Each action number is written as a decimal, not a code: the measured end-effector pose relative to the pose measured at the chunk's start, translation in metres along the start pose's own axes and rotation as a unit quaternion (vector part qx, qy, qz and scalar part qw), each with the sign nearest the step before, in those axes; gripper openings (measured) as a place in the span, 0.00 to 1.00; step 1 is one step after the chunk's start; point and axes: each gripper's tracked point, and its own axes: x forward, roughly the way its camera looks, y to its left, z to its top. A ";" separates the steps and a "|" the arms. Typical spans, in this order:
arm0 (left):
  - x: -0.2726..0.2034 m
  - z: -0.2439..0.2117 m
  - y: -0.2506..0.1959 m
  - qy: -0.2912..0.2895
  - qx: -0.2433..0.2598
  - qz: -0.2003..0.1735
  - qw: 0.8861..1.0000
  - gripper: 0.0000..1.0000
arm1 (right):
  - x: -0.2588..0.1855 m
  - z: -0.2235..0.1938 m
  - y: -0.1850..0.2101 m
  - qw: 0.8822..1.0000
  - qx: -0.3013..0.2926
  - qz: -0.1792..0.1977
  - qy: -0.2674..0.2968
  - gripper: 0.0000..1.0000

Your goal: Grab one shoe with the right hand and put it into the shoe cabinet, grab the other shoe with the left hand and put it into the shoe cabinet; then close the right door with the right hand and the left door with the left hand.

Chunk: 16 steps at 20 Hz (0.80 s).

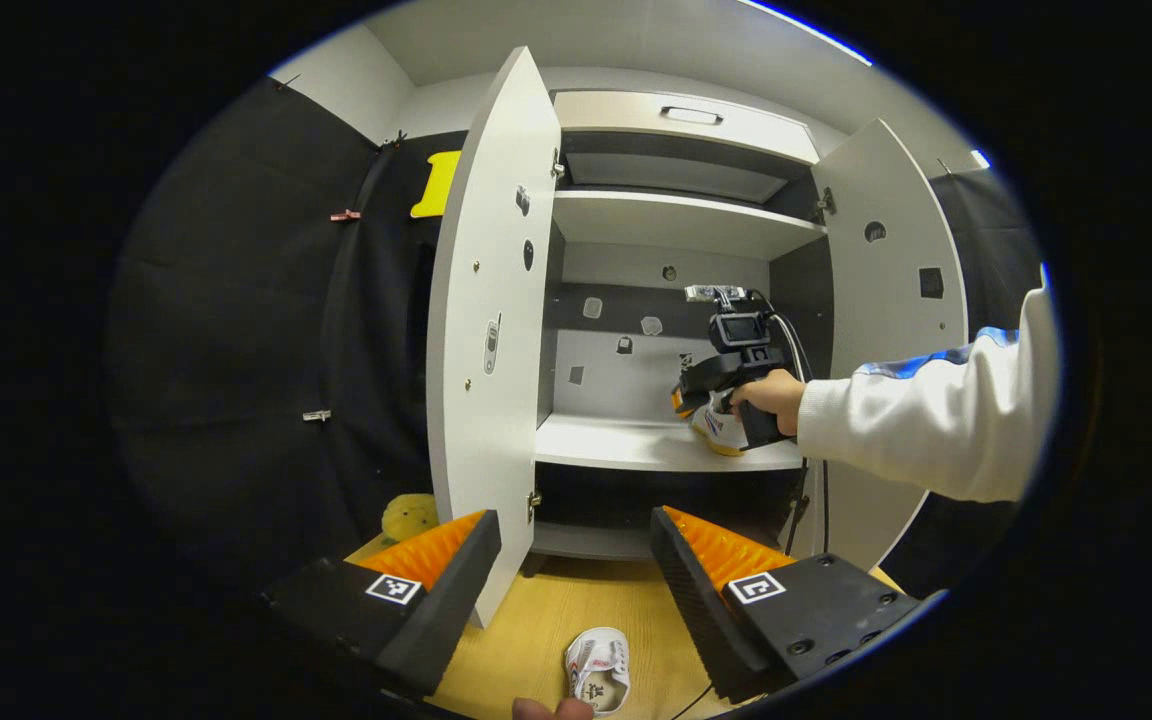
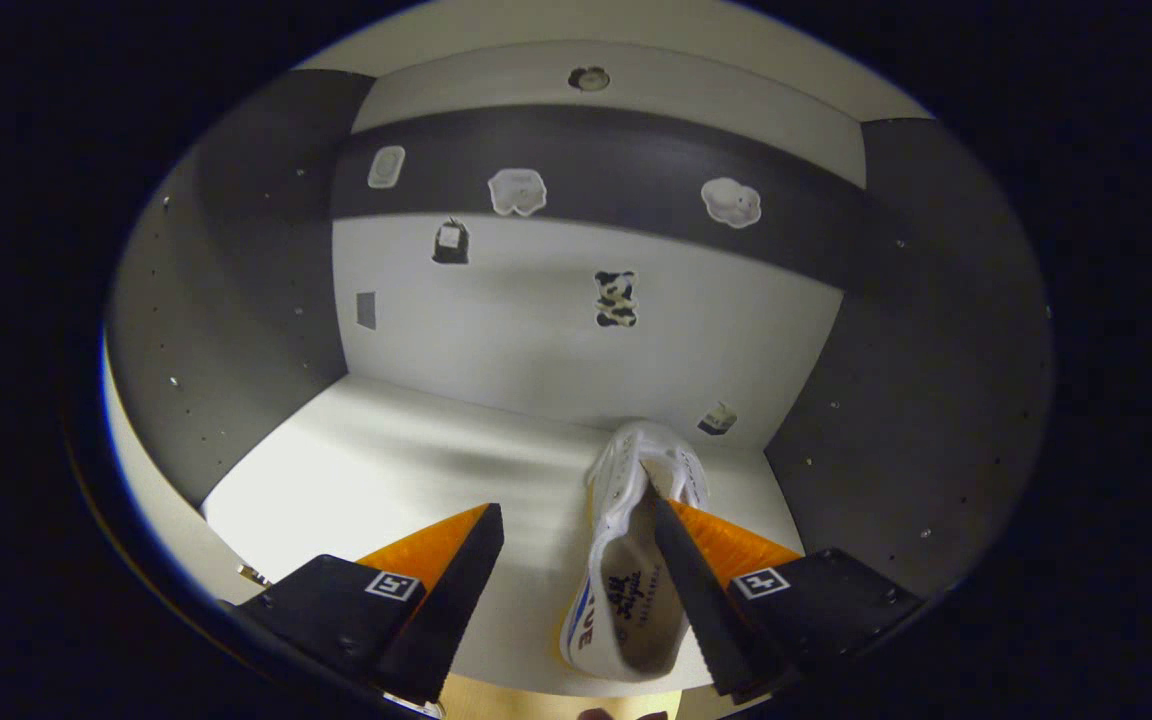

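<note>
Left gripper view: the shoe cabinet (image 1: 636, 250) stands ahead with both doors swung wide, the left door (image 1: 491, 330) at 10 o'clock of the frame centre and the right door (image 1: 896, 290) at 2 o'clock. The left claw (image 1: 576, 545) hangs low at 6 o'clock, its jaws spread wide with nothing between them. Beneath it, on the wooden floor (image 1: 556, 620), lies the second shoe (image 1: 598, 668), white, its opening turned up, apart from both fingers. A yellow soft object (image 1: 408, 516) sits on the floor at 7 o'clock, beside the foot of the left door. At 3 o'clock a white sleeve (image 1: 926, 420) reaches in, and its hand (image 1: 768, 396) holds the right claw (image 1: 698, 400) at the middle shelf (image 1: 626, 445), where the first shoe (image 1: 721, 428) rests near the shelf's right front.

Right gripper view: the right claw (image 2: 576, 545) points into the middle compartment. The first shoe (image 2: 631, 560), white with its opening upward, lies on the shelf (image 2: 386, 470) at 5 o'clock, toe toward the back wall (image 2: 536, 330) and close to the right side wall. The jaws are parted; the right finger (image 2: 696, 560) sits inside the shoe's opening, while the left finger (image 2: 446, 560) stands well apart from the shoe, so the claw is not clamped on it. Small stickers (image 2: 616, 298) dot the back wall.
</note>
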 end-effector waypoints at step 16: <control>-0.013 -0.067 0.006 0.005 0.030 -0.048 0.998 0.95 | -0.316 0.000 -0.003 0.969 0.048 0.035 -0.238 0.97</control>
